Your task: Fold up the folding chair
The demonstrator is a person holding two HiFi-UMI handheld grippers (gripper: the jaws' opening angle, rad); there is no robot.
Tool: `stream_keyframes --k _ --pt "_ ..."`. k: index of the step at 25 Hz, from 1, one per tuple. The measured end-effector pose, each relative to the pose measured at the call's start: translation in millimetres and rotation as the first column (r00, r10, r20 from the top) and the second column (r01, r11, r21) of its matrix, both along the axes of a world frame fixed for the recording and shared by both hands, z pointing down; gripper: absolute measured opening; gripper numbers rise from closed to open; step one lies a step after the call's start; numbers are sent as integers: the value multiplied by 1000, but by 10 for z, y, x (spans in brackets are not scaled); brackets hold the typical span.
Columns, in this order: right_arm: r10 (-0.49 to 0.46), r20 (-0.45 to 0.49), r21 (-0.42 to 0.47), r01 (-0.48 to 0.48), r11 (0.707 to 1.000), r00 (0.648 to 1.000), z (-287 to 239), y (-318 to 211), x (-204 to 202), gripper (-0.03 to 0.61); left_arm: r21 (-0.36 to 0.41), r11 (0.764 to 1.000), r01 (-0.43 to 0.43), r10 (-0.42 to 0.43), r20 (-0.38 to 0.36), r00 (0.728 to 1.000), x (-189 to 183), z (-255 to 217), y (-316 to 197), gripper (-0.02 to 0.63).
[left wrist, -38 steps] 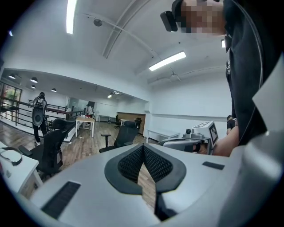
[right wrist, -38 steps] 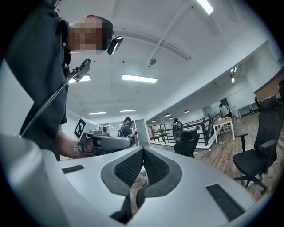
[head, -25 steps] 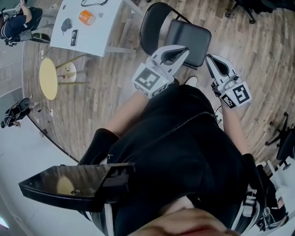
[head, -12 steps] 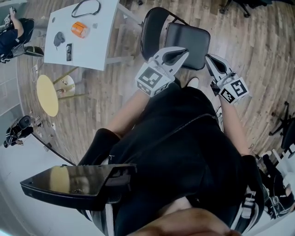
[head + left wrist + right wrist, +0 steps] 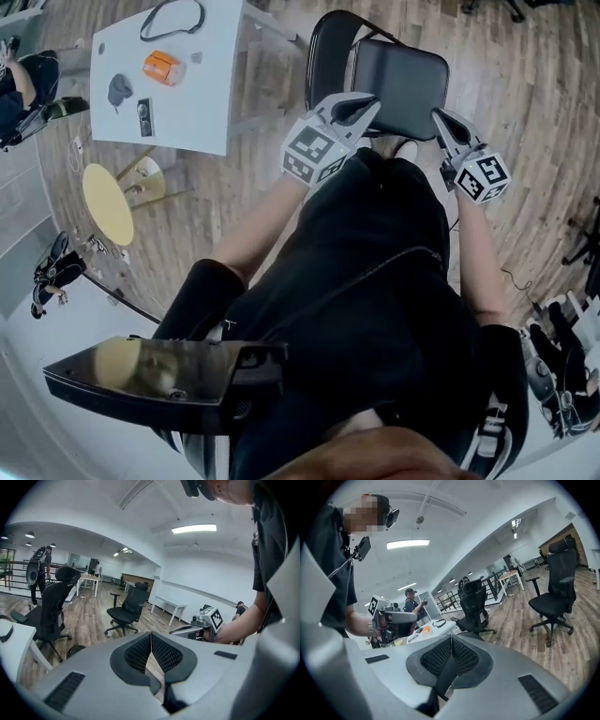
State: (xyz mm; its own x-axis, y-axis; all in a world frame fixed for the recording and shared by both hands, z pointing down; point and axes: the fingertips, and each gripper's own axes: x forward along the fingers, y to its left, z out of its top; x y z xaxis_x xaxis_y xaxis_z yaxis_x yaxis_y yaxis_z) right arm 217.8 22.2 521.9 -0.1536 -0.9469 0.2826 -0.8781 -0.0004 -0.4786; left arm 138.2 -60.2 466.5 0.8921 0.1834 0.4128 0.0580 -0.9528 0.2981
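Note:
The black folding chair stands unfolded on the wood floor at the top of the head view, its padded seat [image 5: 405,80] toward me and its round backrest [image 5: 328,47] behind. My left gripper [image 5: 369,103] hangs over the seat's near left corner, jaws shut with nothing in them. My right gripper [image 5: 439,119] hovers at the seat's near right corner, also shut and empty. In the left gripper view the pads [image 5: 140,649] meet, and the right gripper [image 5: 180,630] shows beyond. In the right gripper view the pads [image 5: 461,654] meet too.
A white table [image 5: 192,112] at upper left carries an orange object [image 5: 161,66], a phone [image 5: 142,103] and a cable loop [image 5: 171,17]. A yellow round stool [image 5: 108,202] stands below it. Office chairs [image 5: 125,609] [image 5: 555,597] stand farther off. Another person [image 5: 23,80] is at the left edge.
Both grippers have come down and forward toward the chair seat's near edge, staying shut. The head view has shifted, so the chair sits a little further right.

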Motion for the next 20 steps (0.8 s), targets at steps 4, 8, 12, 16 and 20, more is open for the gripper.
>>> stream_keyframes --k 4,8,12,16,20 --pt "4 57 -62 -1 998 998 491 36 169 12 34 998 46 -48 85 995 -38 237 -278 6" --pt "10 159 -128 10 992 987 1107 138 356 12 50 985 163 -169 168 971 -214 522 -689 6" --pt "33 268 -159 11 987 963 1723 254 567 14 61 959 277 -283 255 925 -405 846 -1075 8" --pt "37 304 -203 27 979 952 2433 396 775 14 64 933 354 -355 329 875 -645 1229 -1336 73" --pt "75 296 -244 0 970 952 3021 583 894 15 33 930 367 -347 412 842 -828 1607 -1425 177"
